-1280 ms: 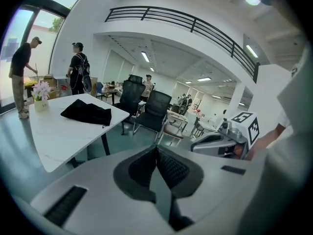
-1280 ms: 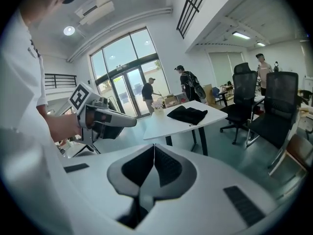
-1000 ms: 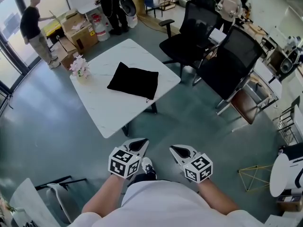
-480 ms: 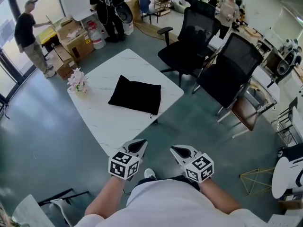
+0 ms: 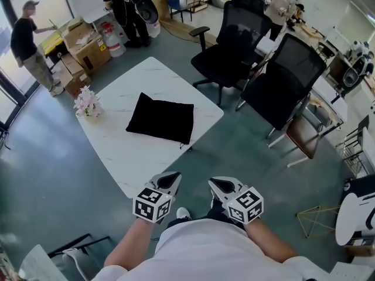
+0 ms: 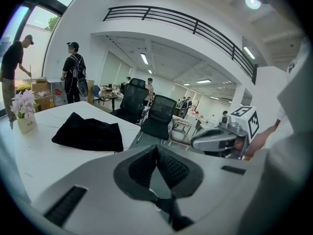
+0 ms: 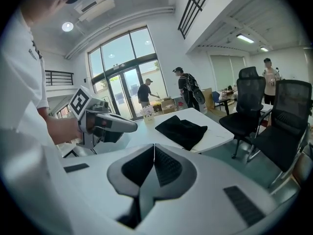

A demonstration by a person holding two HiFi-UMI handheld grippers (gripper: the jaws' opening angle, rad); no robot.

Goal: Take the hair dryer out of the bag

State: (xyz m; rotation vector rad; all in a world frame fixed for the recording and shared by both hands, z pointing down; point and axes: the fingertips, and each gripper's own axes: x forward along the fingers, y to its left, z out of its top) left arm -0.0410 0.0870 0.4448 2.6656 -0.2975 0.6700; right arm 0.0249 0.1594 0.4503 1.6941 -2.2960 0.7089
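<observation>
Bag (image 5: 161, 119) on table (image 5: 130, 156), well ahead of left tool (image 5: 170, 180) and right tool (image 5: 218, 185); both closed.

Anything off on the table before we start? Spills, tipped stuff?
Nothing stands out. The black bag lies flat on the white table, the flower vase stands upright at a corner, no spill visible. Left gripper and right gripper are shut, empty.

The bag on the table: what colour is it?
The bag is black, clearest in the head view.
</observation>
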